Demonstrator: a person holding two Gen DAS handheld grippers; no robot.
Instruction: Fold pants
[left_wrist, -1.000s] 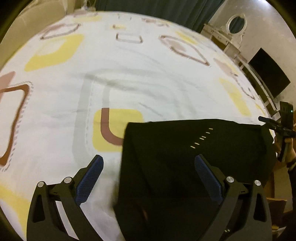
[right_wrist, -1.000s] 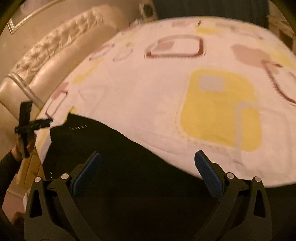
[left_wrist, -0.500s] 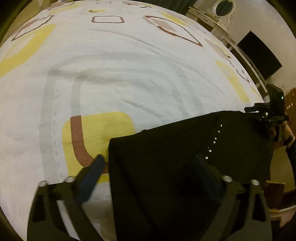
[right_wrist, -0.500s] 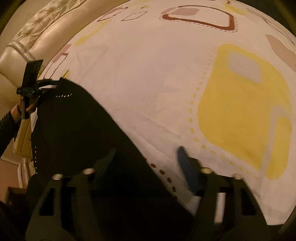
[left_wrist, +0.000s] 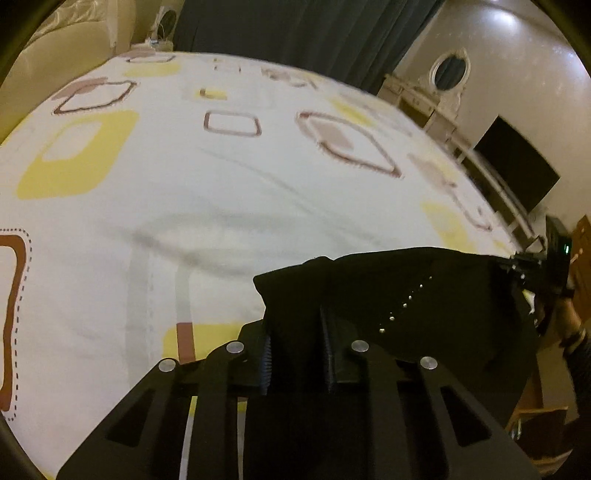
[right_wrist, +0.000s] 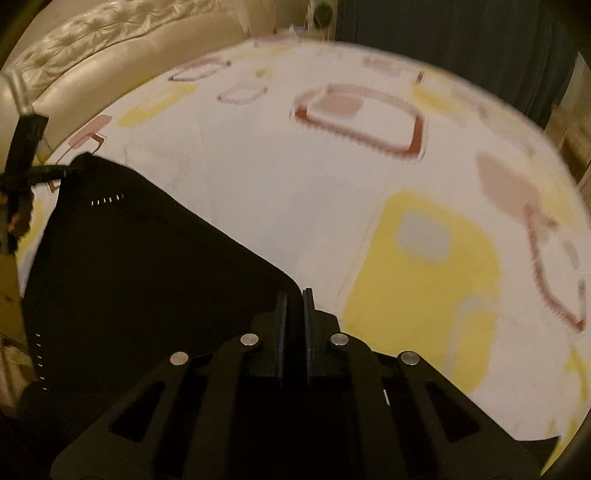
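Black pants (left_wrist: 436, 306) with a row of small silver studs hang stretched between my two grippers above the bed. My left gripper (left_wrist: 295, 332) is shut on one top corner of the pants, the cloth bunched between its fingers. My right gripper (right_wrist: 293, 310) is shut on the other corner of the pants (right_wrist: 147, 273). Each gripper also shows in the other's view: the right one at the far right edge (left_wrist: 532, 266), the left one at the far left edge (right_wrist: 33, 173). The lower part of the pants is hidden below the frames.
A white bedspread (left_wrist: 229, 192) with yellow and brown squares covers the bed. A padded cream headboard (right_wrist: 110, 70) stands at the left, dark curtains (left_wrist: 295, 33) behind. A dresser with an oval mirror (left_wrist: 448, 70) and a dark screen (left_wrist: 517, 166) stand along the right wall.
Both grippers have closed on the pants' corners. They have lifted and the views have tilted up, so the curtains and wall show again.
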